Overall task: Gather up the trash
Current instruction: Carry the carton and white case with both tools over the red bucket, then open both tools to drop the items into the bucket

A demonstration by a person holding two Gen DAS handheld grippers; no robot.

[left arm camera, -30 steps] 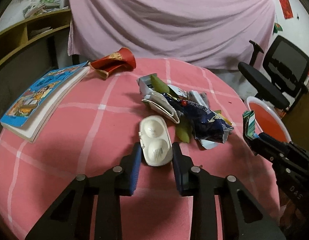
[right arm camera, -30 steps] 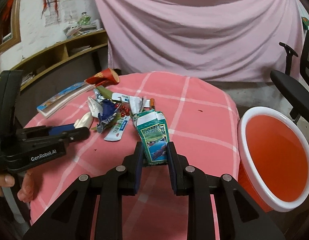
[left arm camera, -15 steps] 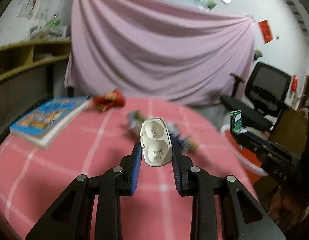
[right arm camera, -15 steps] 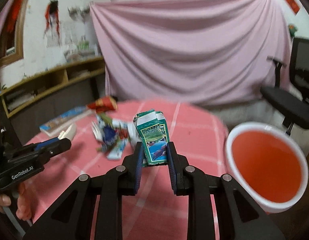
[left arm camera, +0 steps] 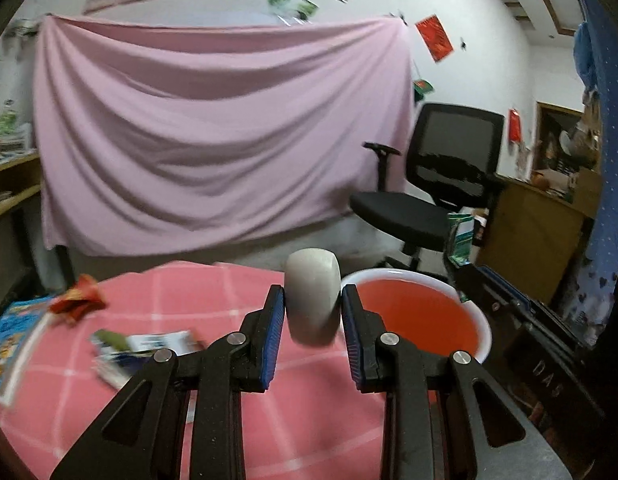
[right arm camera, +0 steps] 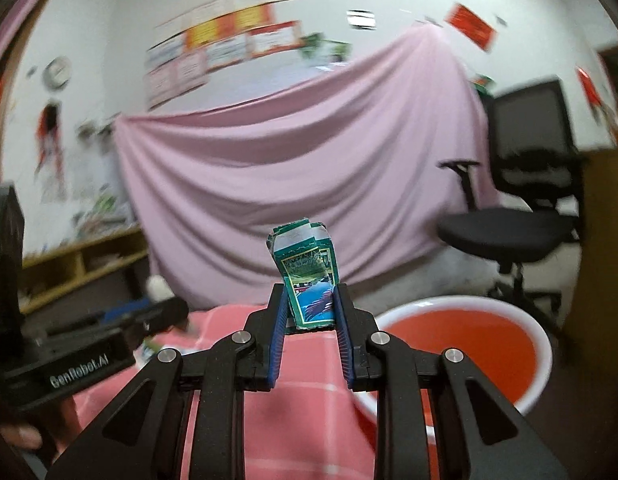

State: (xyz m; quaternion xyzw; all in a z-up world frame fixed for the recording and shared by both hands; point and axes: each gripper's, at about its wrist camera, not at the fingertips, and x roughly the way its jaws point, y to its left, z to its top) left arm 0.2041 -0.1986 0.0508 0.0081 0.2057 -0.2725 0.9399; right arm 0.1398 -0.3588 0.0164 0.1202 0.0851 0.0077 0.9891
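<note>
My left gripper (left arm camera: pixel 312 300) is shut on a white plastic case (left arm camera: pixel 312 296), held up in the air over the pink checked table (left arm camera: pixel 269 400). Just beyond it to the right stands a red bucket with a white rim (left arm camera: pixel 417 320). My right gripper (right arm camera: pixel 309 304) is shut on a crumpled green carton (right arm camera: pixel 307 276), raised above the table's edge with the red bucket (right arm camera: pixel 461 344) below and to its right. More trash (left arm camera: pixel 145 348) lies on the table at the left, blurred. The left gripper with its white case (right arm camera: pixel 157 286) shows at the left of the right wrist view.
A black office chair (left arm camera: pixel 433 184) stands behind the bucket, in front of a pink hanging sheet (left arm camera: pixel 213 140). A blue book (left arm camera: pixel 13 340) and a red wrapper (left arm camera: pixel 79 300) lie at the table's left. Wooden shelves (right arm camera: pixel 81 264) line the left wall.
Both grippers have risen off the table with their items and swung right towards the red bucket. The white case has left the tabletop.
</note>
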